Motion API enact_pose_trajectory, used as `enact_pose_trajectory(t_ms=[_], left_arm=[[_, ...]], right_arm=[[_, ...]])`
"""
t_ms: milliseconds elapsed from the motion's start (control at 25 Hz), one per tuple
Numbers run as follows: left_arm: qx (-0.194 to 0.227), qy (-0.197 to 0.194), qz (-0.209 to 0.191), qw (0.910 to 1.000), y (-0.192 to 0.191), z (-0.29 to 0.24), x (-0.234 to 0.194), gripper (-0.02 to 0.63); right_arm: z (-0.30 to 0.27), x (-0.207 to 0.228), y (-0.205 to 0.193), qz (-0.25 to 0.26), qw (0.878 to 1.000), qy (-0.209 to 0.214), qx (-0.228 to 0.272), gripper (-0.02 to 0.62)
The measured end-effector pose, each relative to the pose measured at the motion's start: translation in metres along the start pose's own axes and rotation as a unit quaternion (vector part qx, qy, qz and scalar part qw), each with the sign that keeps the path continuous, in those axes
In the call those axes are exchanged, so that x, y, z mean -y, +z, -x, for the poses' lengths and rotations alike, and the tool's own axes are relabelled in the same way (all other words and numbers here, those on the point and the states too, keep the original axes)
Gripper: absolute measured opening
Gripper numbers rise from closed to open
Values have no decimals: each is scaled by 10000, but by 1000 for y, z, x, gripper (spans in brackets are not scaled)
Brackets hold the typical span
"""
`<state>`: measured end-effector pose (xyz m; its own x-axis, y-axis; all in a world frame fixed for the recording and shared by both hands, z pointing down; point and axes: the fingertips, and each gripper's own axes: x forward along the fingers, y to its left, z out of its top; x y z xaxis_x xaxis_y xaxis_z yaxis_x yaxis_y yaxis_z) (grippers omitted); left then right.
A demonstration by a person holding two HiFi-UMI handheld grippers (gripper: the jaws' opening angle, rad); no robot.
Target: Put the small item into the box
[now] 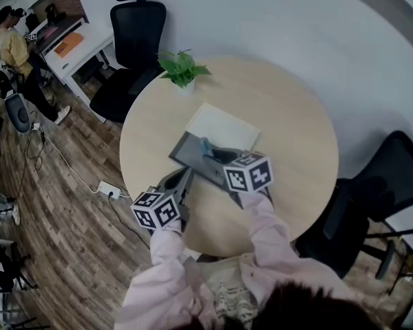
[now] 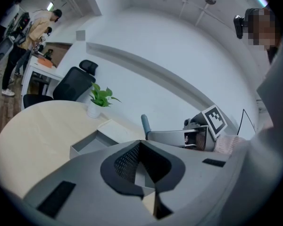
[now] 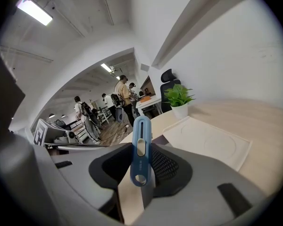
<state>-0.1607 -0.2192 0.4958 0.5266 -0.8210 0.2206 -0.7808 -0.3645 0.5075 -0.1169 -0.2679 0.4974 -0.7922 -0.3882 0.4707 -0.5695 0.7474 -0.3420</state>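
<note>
A slim blue utility knife (image 3: pixel 141 131) stands upright between the jaws of my right gripper (image 3: pixel 145 160), which is shut on it. In the head view that gripper (image 1: pixel 212 151) holds the blue knife (image 1: pixel 205 145) just above the open grey box (image 1: pixel 187 154) in the middle of the round table. The box's white lid (image 1: pixel 222 126) lies flat just beyond it. My left gripper (image 1: pixel 182 183) hangs at the table's near left edge, short of the box, with its jaws together and nothing in them. From the left gripper (image 2: pixel 140 144) I see the grey box (image 2: pixel 92 142) and the knife (image 2: pixel 145 125) above it.
A small potted plant (image 1: pixel 182 69) stands at the far edge of the round wooden table (image 1: pixel 289 143). Black office chairs (image 1: pixel 134 40) stand behind and to the right of it. A person (image 1: pixel 17 53) stands at a desk at the far left. Cables and a power strip (image 1: pixel 110 190) lie on the floor.
</note>
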Motion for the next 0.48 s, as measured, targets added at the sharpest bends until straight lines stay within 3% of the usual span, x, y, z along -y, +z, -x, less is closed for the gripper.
enact_pose_trajectory(t_ms=[480], left_arm=[[-204, -120, 274, 9993, -10, -20, -18, 9]], right_arm=[[-35, 21, -16, 231, 9965, -30, -809, 135]])
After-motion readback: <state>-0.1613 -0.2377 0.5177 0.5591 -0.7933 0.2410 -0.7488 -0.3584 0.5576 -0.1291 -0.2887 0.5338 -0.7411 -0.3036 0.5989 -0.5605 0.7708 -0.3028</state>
